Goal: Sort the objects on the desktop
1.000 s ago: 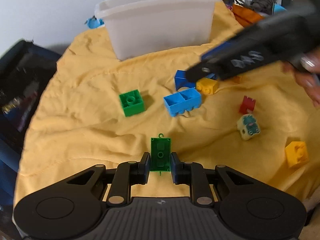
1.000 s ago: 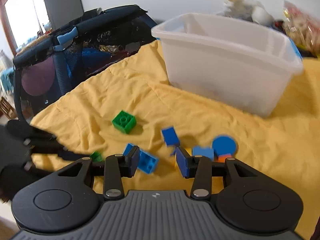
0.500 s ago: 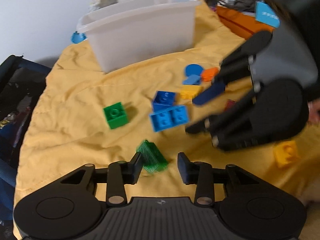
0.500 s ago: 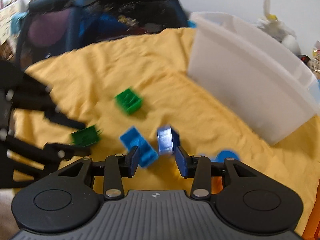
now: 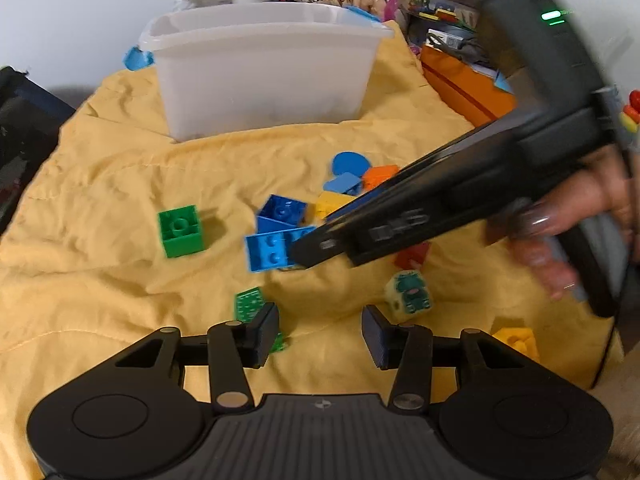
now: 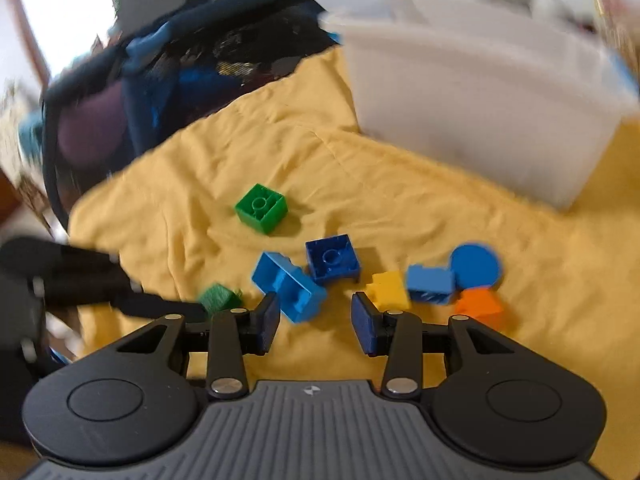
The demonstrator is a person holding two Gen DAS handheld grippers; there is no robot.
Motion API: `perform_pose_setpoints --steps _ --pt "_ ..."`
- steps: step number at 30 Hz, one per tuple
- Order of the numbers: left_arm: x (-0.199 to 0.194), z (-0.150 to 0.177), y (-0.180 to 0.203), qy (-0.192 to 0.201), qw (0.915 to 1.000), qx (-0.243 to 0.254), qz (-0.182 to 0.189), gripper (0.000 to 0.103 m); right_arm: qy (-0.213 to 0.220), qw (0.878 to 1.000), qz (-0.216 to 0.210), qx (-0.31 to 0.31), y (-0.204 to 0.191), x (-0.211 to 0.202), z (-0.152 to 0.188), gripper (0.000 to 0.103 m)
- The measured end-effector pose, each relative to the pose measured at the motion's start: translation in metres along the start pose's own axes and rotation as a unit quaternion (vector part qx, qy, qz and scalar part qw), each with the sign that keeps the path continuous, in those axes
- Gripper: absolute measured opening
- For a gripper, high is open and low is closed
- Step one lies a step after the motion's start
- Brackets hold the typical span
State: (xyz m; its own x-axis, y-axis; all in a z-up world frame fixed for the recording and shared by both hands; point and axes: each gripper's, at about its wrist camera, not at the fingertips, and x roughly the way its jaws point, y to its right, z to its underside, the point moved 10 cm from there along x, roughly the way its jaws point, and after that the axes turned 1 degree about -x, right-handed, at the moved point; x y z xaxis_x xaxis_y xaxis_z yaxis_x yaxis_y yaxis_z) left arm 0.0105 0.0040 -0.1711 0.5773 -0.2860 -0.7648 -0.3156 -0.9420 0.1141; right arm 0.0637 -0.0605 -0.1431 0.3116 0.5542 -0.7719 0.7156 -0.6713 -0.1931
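Toy bricks lie scattered on a yellow cloth (image 5: pixel 120 168). My left gripper (image 5: pixel 320 332) is open and empty; a small green patterned piece (image 5: pixel 249 304) lies on the cloth by its left finger, also in the right wrist view (image 6: pixel 218 298). My right gripper (image 6: pixel 313 322) is open and empty, low over a long light-blue brick (image 6: pixel 288 286), which also shows in the left wrist view (image 5: pixel 266 252). A dark-blue brick (image 6: pixel 332 264) and a green brick (image 6: pixel 262 208) lie just beyond. The white plastic bin (image 5: pixel 260 68) stands at the back.
Yellow (image 6: pixel 388 290), light-blue (image 6: pixel 430 284) and orange (image 6: pixel 478 304) pieces and a blue disc (image 6: pixel 476 266) lie to the right. A frog-printed cube (image 5: pixel 408 292), red brick (image 5: pixel 412 254) and yellow brick (image 5: pixel 516 340) lie nearer. A dark playpen (image 6: pixel 160 80) borders the left; clutter sits behind the bin.
My left gripper opened and let go of the green patterned piece, which now lies on the cloth. My right gripper swung over the blue bricks and stayed open.
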Motion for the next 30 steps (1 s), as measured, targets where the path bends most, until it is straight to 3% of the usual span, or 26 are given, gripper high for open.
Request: perform_pose_setpoints --steps 3,5,7,9,12,14,16,18,19,20,23,25,27,30 --pt "0.009 0.002 0.004 -0.009 0.9994 -0.015 0.029 0.05 -0.02 0.999 -0.018 0.041 0.007 0.018 0.003 0.041" --pt "0.019 0.009 0.004 -0.028 0.9993 -0.016 0.021 0.05 -0.023 0.998 -0.033 0.048 0.006 0.026 0.003 0.022" --pt "0.02 0.01 0.004 -0.022 0.9995 -0.012 0.021 0.05 -0.021 0.998 -0.037 0.035 0.003 0.022 0.002 0.02" --pt "0.015 0.007 0.006 -0.022 0.9992 -0.019 0.028 0.05 -0.005 1.0 -0.009 -0.006 0.0 0.01 -0.003 0.011" --pt "-0.004 -0.002 0.011 -0.003 0.9983 -0.03 0.051 0.05 0.008 0.995 0.046 -0.092 0.0 -0.006 -0.005 0.011" --pt "-0.018 -0.007 0.009 0.01 0.9979 -0.038 0.051 0.05 0.014 0.985 0.079 -0.155 -0.002 -0.011 -0.005 0.011" --pt "-0.026 -0.012 0.005 0.016 0.9963 -0.06 0.059 0.05 0.026 0.965 0.12 -0.232 -0.008 -0.015 -0.003 0.011" --pt "-0.028 -0.018 -0.003 0.022 0.996 -0.072 0.048 0.05 0.028 0.95 0.132 -0.281 -0.014 -0.012 0.002 0.011" --pt "-0.028 -0.019 -0.008 0.021 0.9965 -0.075 0.032 0.05 0.023 0.949 0.126 -0.287 -0.016 -0.009 0.004 0.011" --pt "-0.028 -0.019 -0.014 0.019 0.9966 -0.078 0.018 0.05 0.02 0.953 0.118 -0.28 -0.016 -0.008 0.005 0.011" --pt "-0.024 -0.013 -0.033 0.014 0.9949 -0.099 -0.011 0.05 0.028 0.978 0.076 -0.193 -0.011 -0.017 -0.003 0.015" --pt "-0.018 -0.008 -0.039 0.007 0.994 -0.109 -0.012 0.05 0.034 0.992 0.044 -0.113 -0.003 -0.02 -0.013 0.029" --pt "-0.011 -0.004 -0.04 -0.002 0.9943 -0.106 -0.012 0.05 0.025 0.999 0.019 -0.044 0.003 -0.015 -0.021 0.029" --pt "-0.008 0.003 -0.038 -0.013 0.9949 -0.099 -0.011 0.05 0.022 0.998 0.025 -0.051 -0.008 -0.004 -0.023 0.029"
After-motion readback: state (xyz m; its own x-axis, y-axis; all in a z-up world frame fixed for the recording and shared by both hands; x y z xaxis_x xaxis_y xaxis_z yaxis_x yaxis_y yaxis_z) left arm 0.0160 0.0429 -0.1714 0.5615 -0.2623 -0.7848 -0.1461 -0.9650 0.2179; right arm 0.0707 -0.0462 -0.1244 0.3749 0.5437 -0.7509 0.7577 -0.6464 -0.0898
